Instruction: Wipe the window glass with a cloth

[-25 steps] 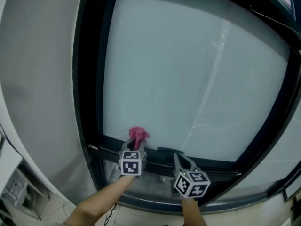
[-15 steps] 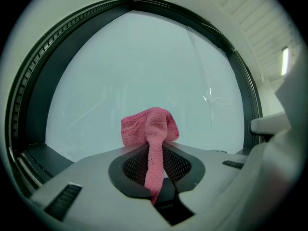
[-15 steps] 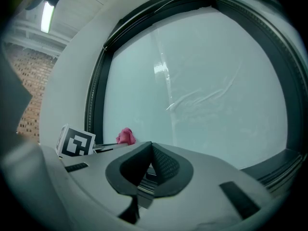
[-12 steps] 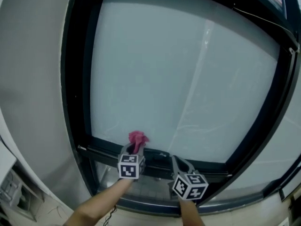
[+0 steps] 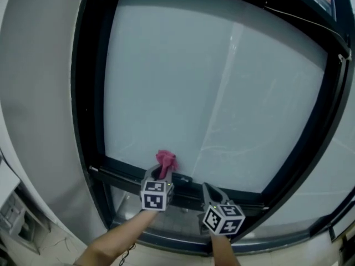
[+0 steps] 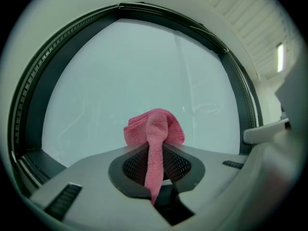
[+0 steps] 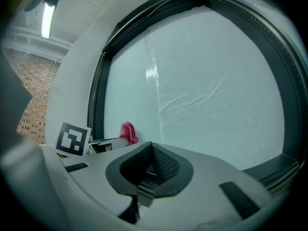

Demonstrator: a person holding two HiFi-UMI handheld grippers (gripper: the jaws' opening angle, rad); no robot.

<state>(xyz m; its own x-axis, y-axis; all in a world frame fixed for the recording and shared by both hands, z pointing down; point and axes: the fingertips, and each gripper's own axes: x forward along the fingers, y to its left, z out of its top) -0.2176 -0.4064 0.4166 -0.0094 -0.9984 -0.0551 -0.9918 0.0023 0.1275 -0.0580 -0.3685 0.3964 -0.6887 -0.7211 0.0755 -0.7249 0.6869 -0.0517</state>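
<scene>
Our left hand-held gripper (image 5: 161, 176) has its jaws closed on a pink cloth (image 5: 166, 160). In the left gripper view a narrow strip of the cloth runs down between the jaws, and the bunched part stands above their tips. In the head view the cloth sits at about 6 o'clock on the window glass (image 5: 211, 82), just above the bottom rail of the black window frame (image 5: 83, 93). We cannot tell whether it presses on the pane.

Our right hand-held gripper (image 5: 211, 193) is at about 4 o'clock from the left one, near it but apart, and lies over the bottom rail. In the right gripper view its jaws meet with nothing between them, and the cloth shows at 10 o'clock from them. A pale streak (image 5: 222, 93) runs down the glass from about 12 o'clock towards 6 o'clock.
</scene>
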